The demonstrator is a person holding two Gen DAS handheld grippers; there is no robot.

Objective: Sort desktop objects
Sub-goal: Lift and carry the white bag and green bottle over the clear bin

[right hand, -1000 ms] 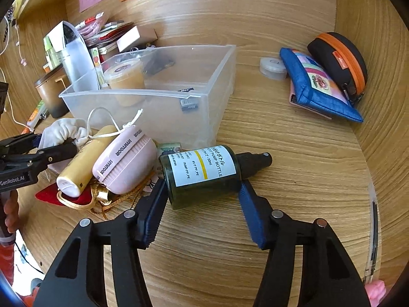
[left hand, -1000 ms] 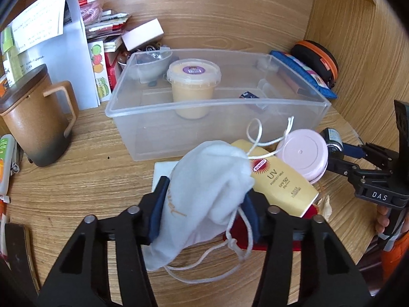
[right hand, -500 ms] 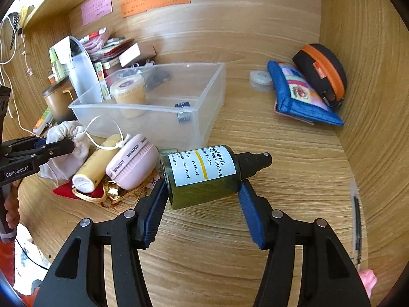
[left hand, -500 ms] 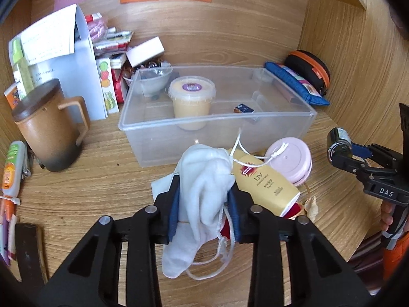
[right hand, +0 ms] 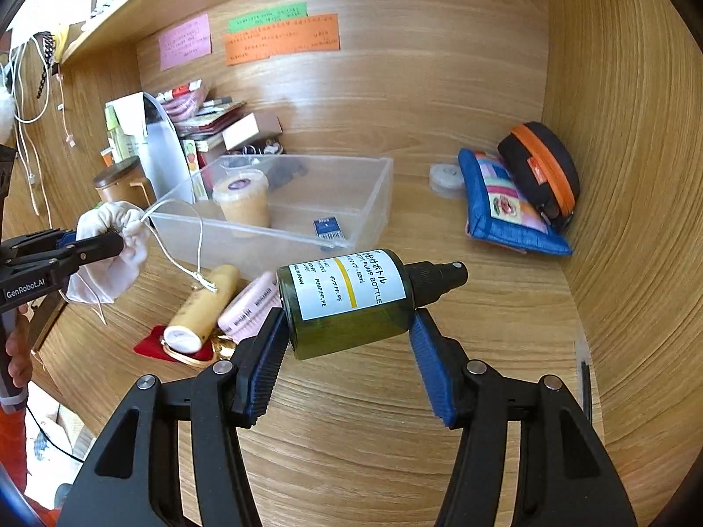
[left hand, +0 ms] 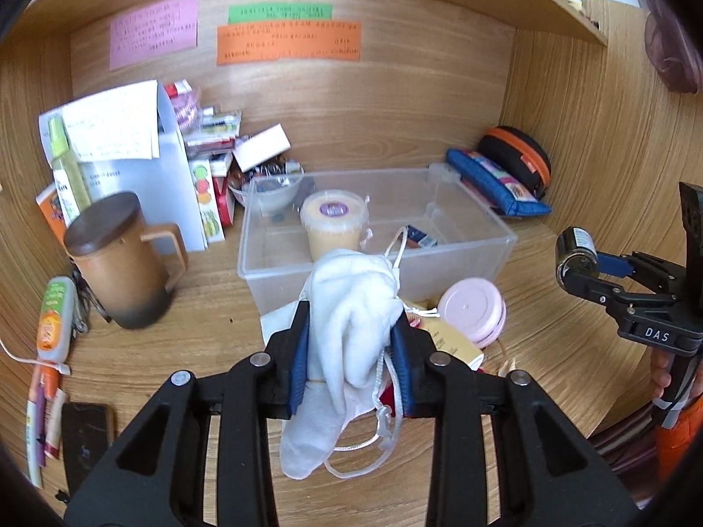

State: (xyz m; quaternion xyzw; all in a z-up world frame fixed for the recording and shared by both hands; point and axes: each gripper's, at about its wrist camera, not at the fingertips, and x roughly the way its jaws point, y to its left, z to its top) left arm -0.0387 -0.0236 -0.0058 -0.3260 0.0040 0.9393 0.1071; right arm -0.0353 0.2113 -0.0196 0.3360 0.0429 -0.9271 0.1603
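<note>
My left gripper [left hand: 351, 351] is shut on a white drawstring pouch [left hand: 356, 307] and holds it above the desk, in front of the clear plastic bin [left hand: 505, 237]; its cord hangs down. The pouch also shows in the right wrist view [right hand: 110, 241]. My right gripper [right hand: 347, 351] is shut on a dark green pump bottle [right hand: 351, 298] lying sideways, held above the desk to the right of the bin [right hand: 382, 184]. The bottle's base shows in the left wrist view [left hand: 575, 259]. A yellow sunscreen tube [right hand: 202, 307] and a pink round case [left hand: 472, 312] lie before the bin.
A lidded cream tub [left hand: 334, 224] and a small blue card [right hand: 327, 226] sit in the bin. A brown lidded mug [left hand: 118, 259], papers and boxes stand at the left. A blue pouch [right hand: 505, 211] and a black-orange case [right hand: 540, 167] lie at the right wall. A phone [left hand: 83, 439] lies front left.
Both grippers rose and drew back from the desk. The left closed tighter on the pouch and lifted it off the pile. The right kept hold of the bottle.
</note>
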